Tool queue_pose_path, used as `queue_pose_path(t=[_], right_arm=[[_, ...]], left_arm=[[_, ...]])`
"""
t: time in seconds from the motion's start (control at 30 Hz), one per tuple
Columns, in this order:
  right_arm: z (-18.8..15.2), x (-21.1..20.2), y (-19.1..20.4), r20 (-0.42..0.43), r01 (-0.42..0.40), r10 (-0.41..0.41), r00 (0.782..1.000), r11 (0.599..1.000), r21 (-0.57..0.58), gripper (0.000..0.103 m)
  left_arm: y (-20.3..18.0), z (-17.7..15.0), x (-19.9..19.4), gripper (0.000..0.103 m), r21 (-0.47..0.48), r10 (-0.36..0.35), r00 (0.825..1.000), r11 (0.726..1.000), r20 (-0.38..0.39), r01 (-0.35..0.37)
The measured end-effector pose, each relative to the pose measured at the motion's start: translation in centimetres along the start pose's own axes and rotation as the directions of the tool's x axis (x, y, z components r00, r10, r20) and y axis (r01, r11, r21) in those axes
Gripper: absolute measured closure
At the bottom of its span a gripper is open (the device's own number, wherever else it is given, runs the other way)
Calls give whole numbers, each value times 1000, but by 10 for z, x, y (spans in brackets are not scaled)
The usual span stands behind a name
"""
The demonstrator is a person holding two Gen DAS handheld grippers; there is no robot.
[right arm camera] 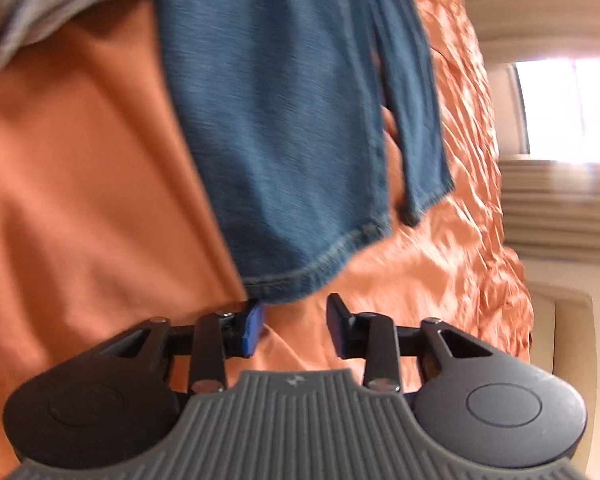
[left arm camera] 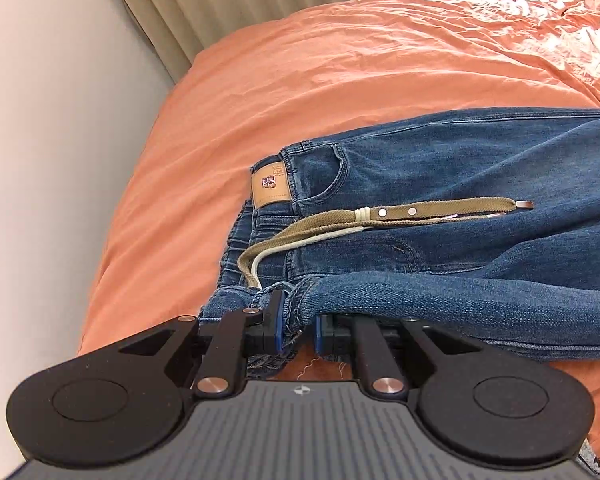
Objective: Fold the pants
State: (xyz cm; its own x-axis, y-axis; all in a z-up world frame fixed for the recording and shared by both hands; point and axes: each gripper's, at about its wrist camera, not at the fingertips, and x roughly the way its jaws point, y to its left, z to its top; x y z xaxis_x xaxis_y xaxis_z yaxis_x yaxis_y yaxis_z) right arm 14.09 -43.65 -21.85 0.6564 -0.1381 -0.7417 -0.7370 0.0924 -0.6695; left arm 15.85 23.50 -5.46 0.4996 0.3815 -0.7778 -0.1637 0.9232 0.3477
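Observation:
Blue jeans (left arm camera: 440, 184) lie on an orange bedsheet (left arm camera: 300, 72), waistband to the left with a tan leather patch (left arm camera: 271, 185) and an olive drawstring (left arm camera: 380, 216) across them. My left gripper (left arm camera: 298, 326) holds a bunched fold of denim at the waist between its fingers. In the right wrist view the two leg ends (right arm camera: 300, 140) lie side by side, hems toward me. My right gripper (right arm camera: 294, 330) is open and empty just short of the nearer hem (right arm camera: 312, 276).
A pale wall (left arm camera: 52, 120) and beige curtains (left arm camera: 220, 4) border the bed's left side. Grey cloth (right arm camera: 40, 8) lies at the upper left in the right wrist view. A bright window (right arm camera: 572, 108) is to the right beyond the crumpled sheet.

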Motion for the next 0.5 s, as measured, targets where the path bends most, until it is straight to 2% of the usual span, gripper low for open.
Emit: queue_pose_path(t=[0.13,0.27,0.5], right_arm=[[3,-15,11,53,3,-3,999,1000,1,70],[15,-31,26,128,95,-90,988,995,-30,44],[32,-32,40,221,120,-93,971,986,-112,47]], left_arm=[[1,-3,0,88,2,1,1000,1000,-3,-1],[0,-3,3,88,11,4,1000,1000,-7,-4],[-2,-3,2,88,14,10,1000,1000,0,-10]])
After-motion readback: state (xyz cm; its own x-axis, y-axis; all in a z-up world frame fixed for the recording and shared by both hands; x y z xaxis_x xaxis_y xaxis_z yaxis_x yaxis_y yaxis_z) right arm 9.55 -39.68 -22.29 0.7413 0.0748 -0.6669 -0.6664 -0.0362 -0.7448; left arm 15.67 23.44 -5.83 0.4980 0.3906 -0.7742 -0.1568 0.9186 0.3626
